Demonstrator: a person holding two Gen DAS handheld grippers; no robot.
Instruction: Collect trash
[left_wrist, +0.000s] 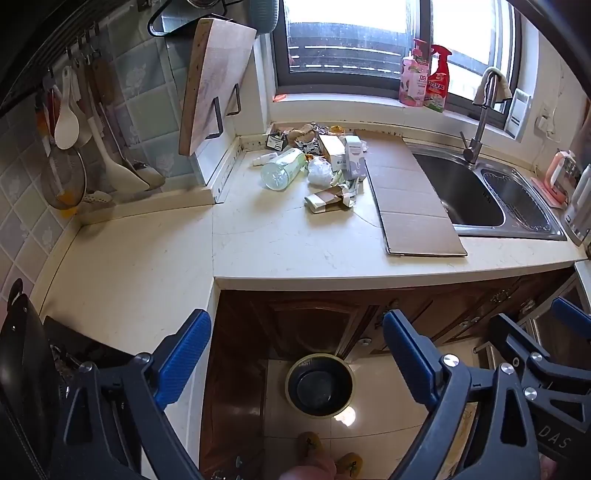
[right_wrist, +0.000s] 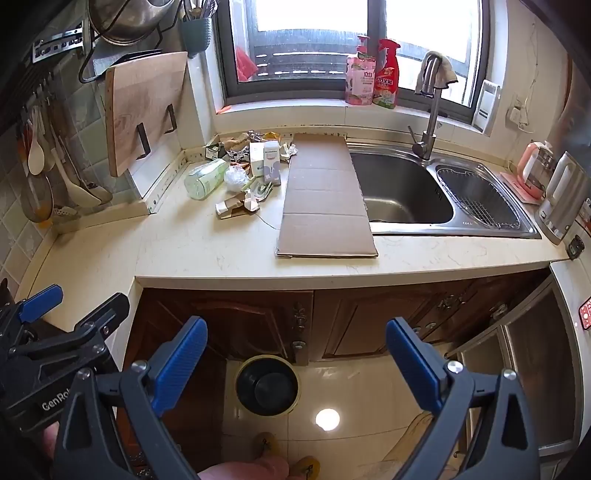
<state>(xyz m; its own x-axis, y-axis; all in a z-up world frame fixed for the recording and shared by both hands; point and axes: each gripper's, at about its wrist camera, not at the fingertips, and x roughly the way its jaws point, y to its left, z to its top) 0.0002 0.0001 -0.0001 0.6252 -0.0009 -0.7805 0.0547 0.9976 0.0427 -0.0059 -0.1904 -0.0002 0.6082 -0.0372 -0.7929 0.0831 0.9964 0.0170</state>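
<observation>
The trash sits in a loose heap at the far side of the countertop (left_wrist: 295, 251), below the window sill and left of a flattened cardboard sheet (left_wrist: 410, 192) that lies lengthwise toward the near edge, its right side overlapping the rim of the steel sink (left_wrist: 476, 192). In the heap, a clear plastic bottle (left_wrist: 282, 168) with a pale green label lies on its side, open mouth toward the near left. Just right of it is a crumpled clear plastic bag (left_wrist: 319, 170), and behind that stand small white cartons (left_wrist: 347, 153), one with a lilac print. Nearest of all is a squashed brown-and-white paper box (left_wrist: 327, 199) with torn scraps beside it. Crinkled foil and brown wrappers (left_wrist: 303, 134) fill the far corner against the wall.

On the floor below the counter edge, in front of the wooden cabinet doors, stands a round waste bin (left_wrist: 319, 386) with a pale rim and a dark liner.

The left gripper (left_wrist: 295, 360) hangs over the floor with its blue-padded fingers spread wide and nothing between them. The right gripper (right_wrist: 295, 363) is likewise spread wide and empty, the bin showing between its fingers
</observation>
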